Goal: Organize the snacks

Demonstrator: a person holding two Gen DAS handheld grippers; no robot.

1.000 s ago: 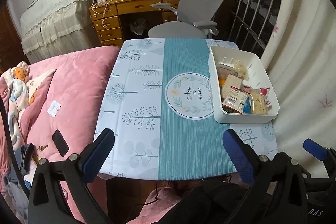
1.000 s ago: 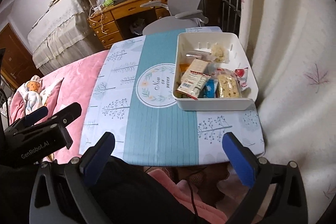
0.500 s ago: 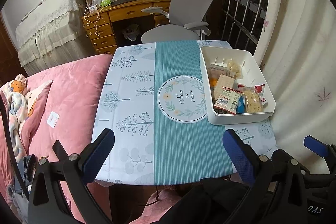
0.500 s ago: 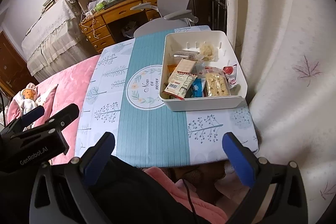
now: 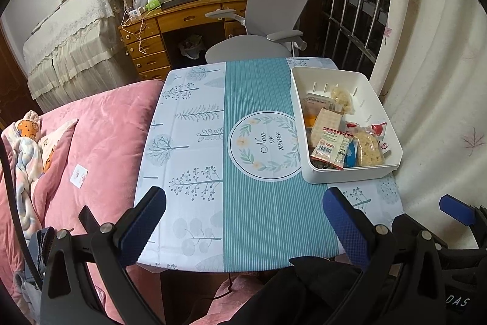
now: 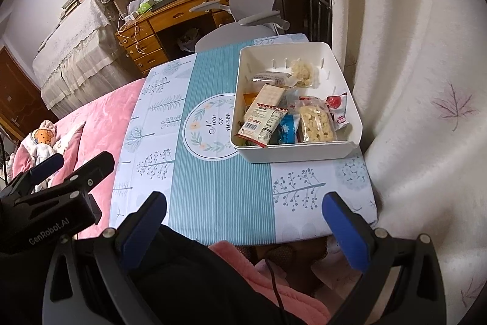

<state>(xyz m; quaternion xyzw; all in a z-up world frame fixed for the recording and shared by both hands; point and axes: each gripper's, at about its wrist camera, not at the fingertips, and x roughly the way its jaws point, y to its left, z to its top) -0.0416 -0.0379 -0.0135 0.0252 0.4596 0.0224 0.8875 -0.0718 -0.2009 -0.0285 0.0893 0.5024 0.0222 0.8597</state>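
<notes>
Tablecloth [image 5: 194,142] bare across left and centre of left wrist frame: wide flat room for gripper to pass. White bin [image 5: 350,172] sits at right of frame, walls raised, open top packed with snack packets [image 5: 331,145]; entry from above only. Curtain [image 5: 432,99] hangs just beside bin's far-right wall, little gap there. Grey chair [image 5: 274,5] stands at upper centre behind table. Pink bedding [image 5: 100,136] butts against table's left edge.

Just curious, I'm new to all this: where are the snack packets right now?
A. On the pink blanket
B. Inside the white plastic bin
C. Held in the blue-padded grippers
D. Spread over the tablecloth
B: the snack packets all lie inside the white plastic bin.
</notes>
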